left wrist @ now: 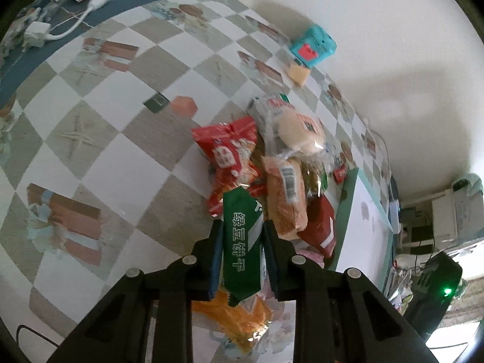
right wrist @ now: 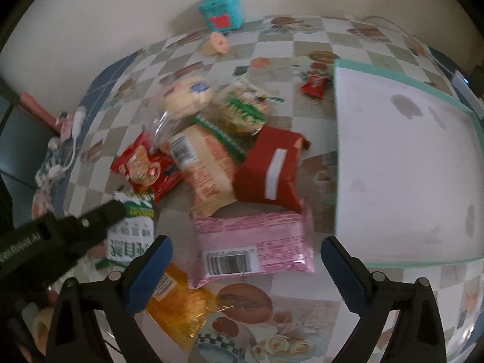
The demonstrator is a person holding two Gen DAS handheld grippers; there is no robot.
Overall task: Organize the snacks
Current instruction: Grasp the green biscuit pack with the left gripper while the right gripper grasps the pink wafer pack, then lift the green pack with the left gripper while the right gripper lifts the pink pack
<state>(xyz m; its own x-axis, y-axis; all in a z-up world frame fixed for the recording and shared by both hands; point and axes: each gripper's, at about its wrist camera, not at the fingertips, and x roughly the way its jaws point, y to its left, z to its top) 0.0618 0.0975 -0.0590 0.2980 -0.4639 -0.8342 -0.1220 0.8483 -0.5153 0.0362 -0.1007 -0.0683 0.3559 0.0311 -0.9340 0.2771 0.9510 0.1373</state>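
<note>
My left gripper (left wrist: 242, 230) is shut on a green biscuit packet (left wrist: 242, 242) and holds it above the snack pile; the same packet (right wrist: 130, 233) and the left gripper (right wrist: 118, 208) show at the left of the right wrist view. My right gripper (right wrist: 246, 249) is open, its jaws wide on either side of a pink snack packet (right wrist: 254, 245) lying on the table. The pile also holds a dark red packet (right wrist: 272, 169), an orange-beige packet (right wrist: 205, 166), a red packet (right wrist: 142, 163), a round bun packet (right wrist: 187, 96) and a yellow-orange packet (right wrist: 178, 302).
A white tray with a teal rim (right wrist: 405, 163) lies right of the pile. A teal box (right wrist: 222, 9) stands against the wall. A small red candy (right wrist: 314, 84) lies near the tray. A white cable and charger (left wrist: 90, 3) lie at the far left.
</note>
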